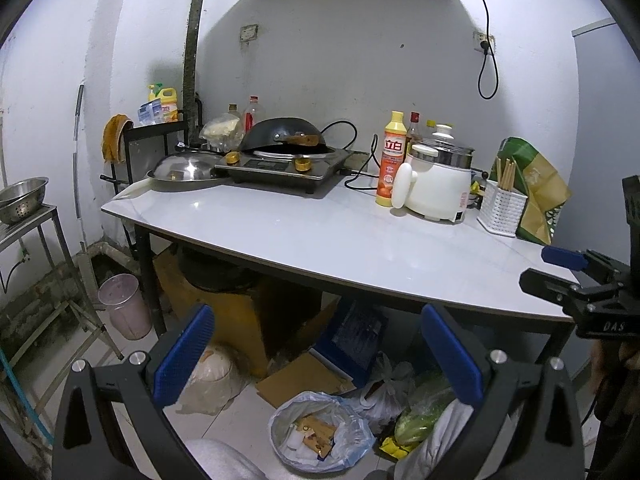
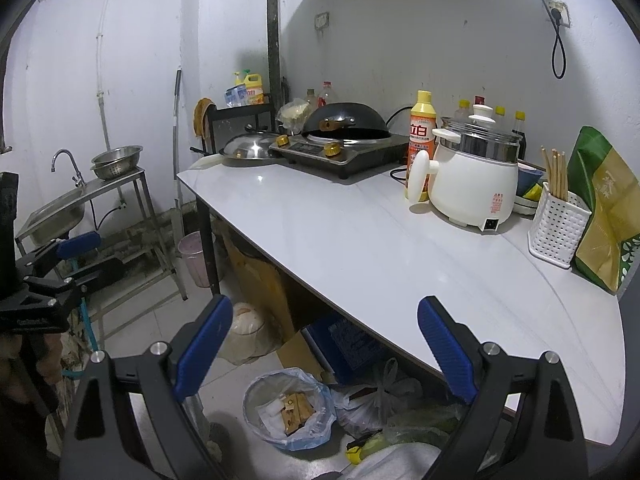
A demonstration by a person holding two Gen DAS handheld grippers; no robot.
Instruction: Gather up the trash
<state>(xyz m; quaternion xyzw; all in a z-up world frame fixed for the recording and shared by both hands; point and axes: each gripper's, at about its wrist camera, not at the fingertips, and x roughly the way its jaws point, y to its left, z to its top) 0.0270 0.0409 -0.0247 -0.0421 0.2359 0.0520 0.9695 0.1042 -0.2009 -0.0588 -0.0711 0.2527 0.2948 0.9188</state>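
Note:
A bin lined with a pale blue plastic bag (image 1: 316,432) (image 2: 288,408) stands on the tiled floor by the table's front edge, holding paper scraps and brown cardboard pieces. A small yellow wrapper (image 1: 394,446) (image 2: 356,454) lies on the floor to its right, beside tied plastic bags (image 1: 384,388) (image 2: 372,400). My left gripper (image 1: 318,320) hangs open above the bin with nothing between its blue pads. My right gripper (image 2: 325,308) is open and empty too, over the table's front edge. Each gripper shows at the edge of the other's view.
The white table (image 1: 320,240) (image 2: 360,240) carries an induction cooker with a wok (image 1: 284,140), a white rice cooker (image 2: 476,176), an orange soap bottle (image 2: 420,140), a chopstick holder (image 2: 558,228) and a green bag (image 2: 604,208). Boxes sit under it. A pink bin (image 1: 124,306) and a steel sink (image 2: 60,208) stand left.

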